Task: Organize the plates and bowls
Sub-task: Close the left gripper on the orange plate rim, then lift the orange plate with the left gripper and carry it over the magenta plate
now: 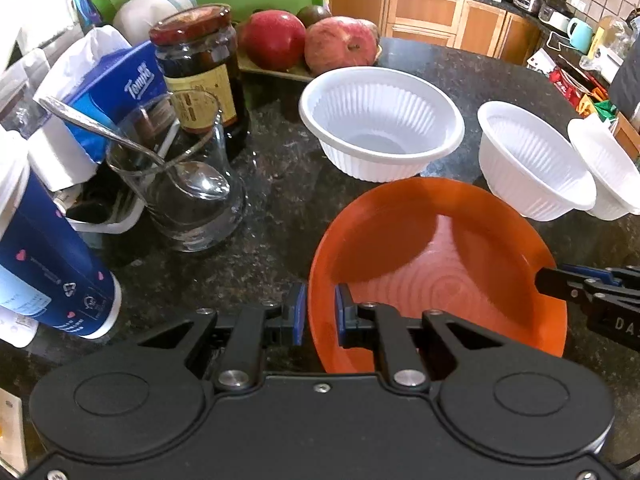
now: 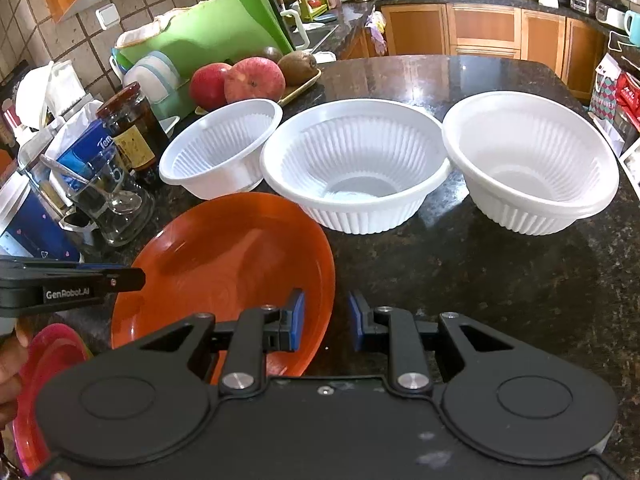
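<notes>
**Spotter:** Start with the big stuff. What's ahead of your tools?

**Me:** The dark stone counter (image 2: pixel 500 280), and on it three ribbed white bowls in a row beyond my right gripper (image 2: pixel 326 326): the middle bowl (image 2: pixel 356 176) dead ahead, the right bowl (image 2: pixel 532 160) ahead and right with its rim touching or overlapping the middle one, the left bowl (image 2: pixel 224 152) ahead and left. Nearer, the orange plate (image 2: pixel 224 272) sits tilted, its edge between my right fingers

**Spotter:** Gripped?

**Me:** Not on the right; those jaws stand apart, the plate's rim in the gap with clear space beside the outer pad. My left gripper (image 1: pixel 322 314) looks clenched on the plate's opposite rim, pads on either side, close in

**Spotter:** So which step?

**Me:** I judge I'm handling the plate, bowls not yet stacked. A pink plate (image 2: pixel 44 384) lies low to the left of my right gripper, likely the stacking spot

**Spotter:** Next move?

**Me:** Carry the orange plate over it on the left grip, keeping clear of the glass (image 1: pixel 188 196) with its spoon (image 1: pixel 120 136), ahead and left of my left gripper
</notes>
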{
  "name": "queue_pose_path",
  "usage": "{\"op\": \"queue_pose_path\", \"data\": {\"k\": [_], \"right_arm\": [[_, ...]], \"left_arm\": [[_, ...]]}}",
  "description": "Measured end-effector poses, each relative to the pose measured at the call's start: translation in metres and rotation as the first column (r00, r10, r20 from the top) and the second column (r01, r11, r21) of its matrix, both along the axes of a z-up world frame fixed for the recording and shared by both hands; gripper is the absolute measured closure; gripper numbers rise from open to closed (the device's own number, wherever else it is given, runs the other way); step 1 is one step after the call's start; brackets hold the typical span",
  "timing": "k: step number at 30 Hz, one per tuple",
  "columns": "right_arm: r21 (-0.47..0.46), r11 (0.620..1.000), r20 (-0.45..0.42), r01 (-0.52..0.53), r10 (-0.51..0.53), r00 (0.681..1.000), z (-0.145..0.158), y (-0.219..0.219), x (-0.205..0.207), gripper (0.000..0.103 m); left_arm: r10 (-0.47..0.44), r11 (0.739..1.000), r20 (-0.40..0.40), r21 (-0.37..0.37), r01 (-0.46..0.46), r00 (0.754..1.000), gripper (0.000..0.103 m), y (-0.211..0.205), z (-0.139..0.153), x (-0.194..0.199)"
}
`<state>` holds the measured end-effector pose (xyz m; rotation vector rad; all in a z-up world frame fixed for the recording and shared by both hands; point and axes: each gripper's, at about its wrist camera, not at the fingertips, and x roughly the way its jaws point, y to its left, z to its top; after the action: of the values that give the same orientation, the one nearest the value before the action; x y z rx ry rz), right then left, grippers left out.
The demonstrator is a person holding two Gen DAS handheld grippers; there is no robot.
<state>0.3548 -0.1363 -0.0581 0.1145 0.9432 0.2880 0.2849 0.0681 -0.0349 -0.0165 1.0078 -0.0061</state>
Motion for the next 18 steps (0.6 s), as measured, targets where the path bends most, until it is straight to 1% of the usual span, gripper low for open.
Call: {"op": "queue_pose_path", "data": {"k": [7,14,18], "right_arm": [[-0.004,1.000,-0.012,-0.002,0.002,1.000,-0.005,0.002,0.003,0.077],[-0.027,1.000,0.011,-0.014,0.014,1.000,-0.006,0.009,0.004,0.077],[-0.036,0.999,0.020,-0.029,0.030,0.999,-0.008,0.014,0.003,0.080]], "left_arm": [[-0.004,1.000,-0.010,0.016,0.004,1.000,0.082,-0.003,-0.003,0.005],[-0.008,0.999,-0.027,0.039,0.009,1.000,0.082,-0.007,-0.010,0.010],[-0.010,0.999,-0.024,0.040,0.011,1.000,0.082,-0.006,-0.010,0.011]]}}
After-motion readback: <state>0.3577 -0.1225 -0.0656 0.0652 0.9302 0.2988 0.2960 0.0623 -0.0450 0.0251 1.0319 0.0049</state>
